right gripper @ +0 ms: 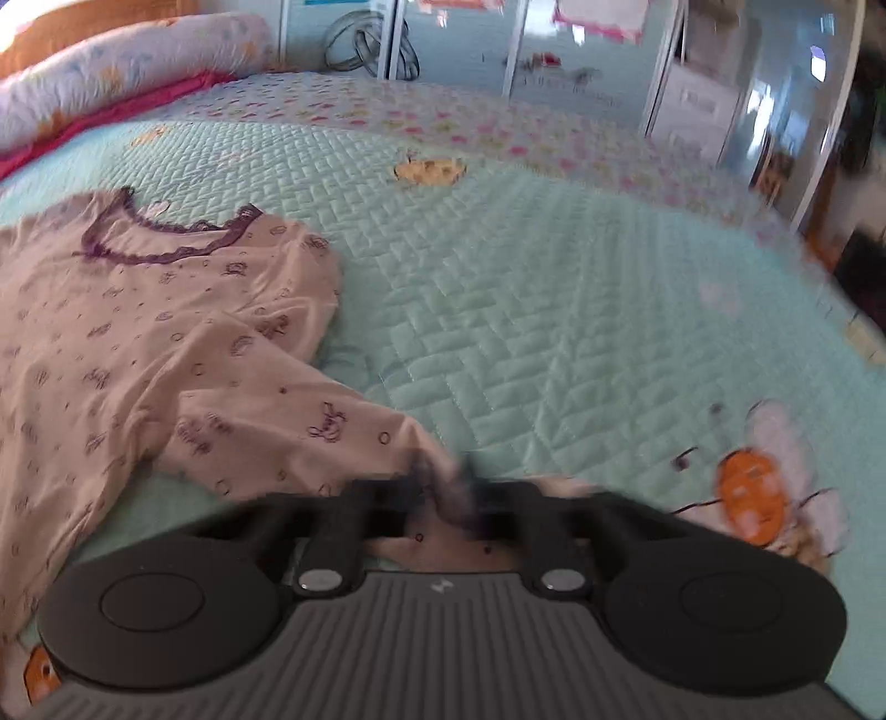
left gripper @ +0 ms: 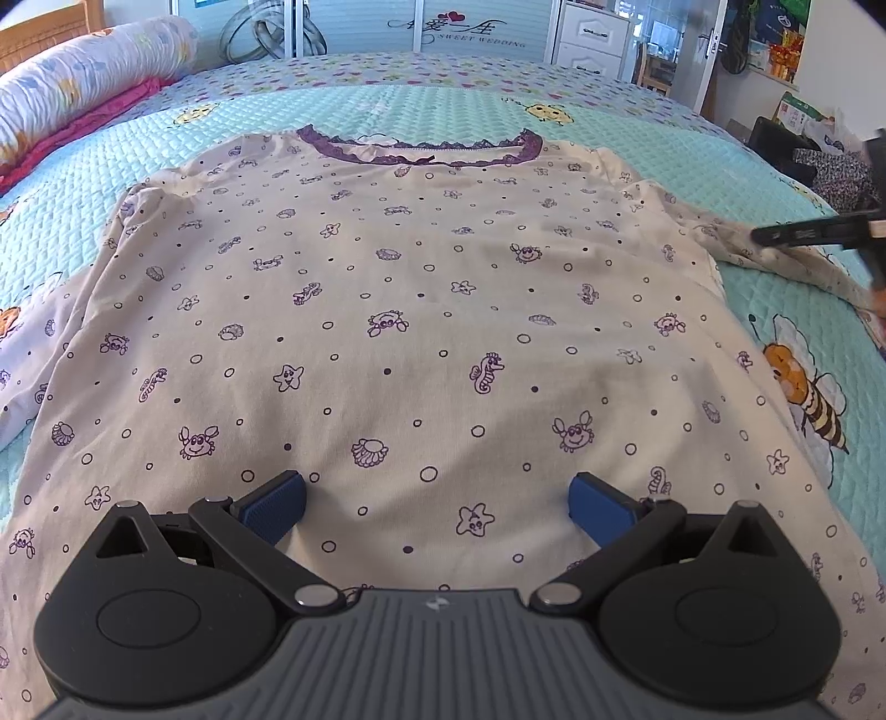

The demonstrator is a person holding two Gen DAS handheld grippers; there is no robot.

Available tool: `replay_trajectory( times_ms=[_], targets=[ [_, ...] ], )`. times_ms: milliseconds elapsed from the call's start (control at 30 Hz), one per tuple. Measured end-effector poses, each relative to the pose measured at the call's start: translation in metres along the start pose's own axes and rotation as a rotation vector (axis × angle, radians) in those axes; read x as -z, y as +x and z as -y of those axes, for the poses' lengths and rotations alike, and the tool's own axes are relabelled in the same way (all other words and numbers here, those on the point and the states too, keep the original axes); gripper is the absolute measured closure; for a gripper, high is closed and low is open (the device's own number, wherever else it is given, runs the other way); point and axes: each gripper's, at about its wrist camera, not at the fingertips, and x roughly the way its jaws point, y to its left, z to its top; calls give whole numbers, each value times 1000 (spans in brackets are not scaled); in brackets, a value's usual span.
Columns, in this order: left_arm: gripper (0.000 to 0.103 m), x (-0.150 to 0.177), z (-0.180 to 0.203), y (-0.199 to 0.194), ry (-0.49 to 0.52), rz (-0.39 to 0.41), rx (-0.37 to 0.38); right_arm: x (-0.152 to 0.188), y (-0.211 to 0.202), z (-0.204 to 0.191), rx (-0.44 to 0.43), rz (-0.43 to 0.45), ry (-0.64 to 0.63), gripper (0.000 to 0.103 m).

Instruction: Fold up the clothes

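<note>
A cream pyjama top (left gripper: 421,310) with purple sea-creature prints and a purple lace collar (left gripper: 415,152) lies flat, front up, on the teal quilted bedspread (left gripper: 454,105). My left gripper (left gripper: 437,493) hovers over its lower middle, blue pads wide apart and nothing between them. In the right wrist view the top (right gripper: 138,343) lies to the left and its right sleeve (right gripper: 310,437) stretches out toward my right gripper (right gripper: 443,487), which is shut on the sleeve's end. The picture there is blurred. The left wrist view shows the right gripper (left gripper: 814,232) at the far right, over the drawn-out sleeve (left gripper: 786,266).
A rolled floral quilt (left gripper: 83,72) and a pink blanket (left gripper: 83,122) lie at the bed's far left. Wardrobe doors (left gripper: 360,27) and a white drawer unit (left gripper: 592,39) stand behind the bed. Bags and boxes (left gripper: 803,149) sit beyond the bed's right edge.
</note>
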Motion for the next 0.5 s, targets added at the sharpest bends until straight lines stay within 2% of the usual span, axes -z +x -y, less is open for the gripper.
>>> replay_trajectory(
  times_ms=[67, 133, 167, 267, 400, 433, 500],
  targets=[
    [0, 0, 0, 0, 1, 0, 0, 2, -26, -21, 8, 46, -68, 96],
    [0, 0, 0, 0, 0, -1, 2, 11, -44, -40, -63, 41, -77, 96],
    [0, 0, 0, 0, 0, -1, 2, 17, -48, -51, -71, 22, -100, 96],
    [0, -1, 0, -1, 0, -2, 2, 40, -51, -81, -20, -27, -162, 92],
    [0, -1, 0, -1, 1, -3, 3, 59, -59, -97, -1, 5, -149, 71],
    [0, 0, 0, -1, 1, -3, 3, 59, -62, -98, -16, 14, -128, 60],
    [0, -1, -1, -1, 1, -4, 5, 60, -71, -96, -64, 14, -87, 51]
  ],
)
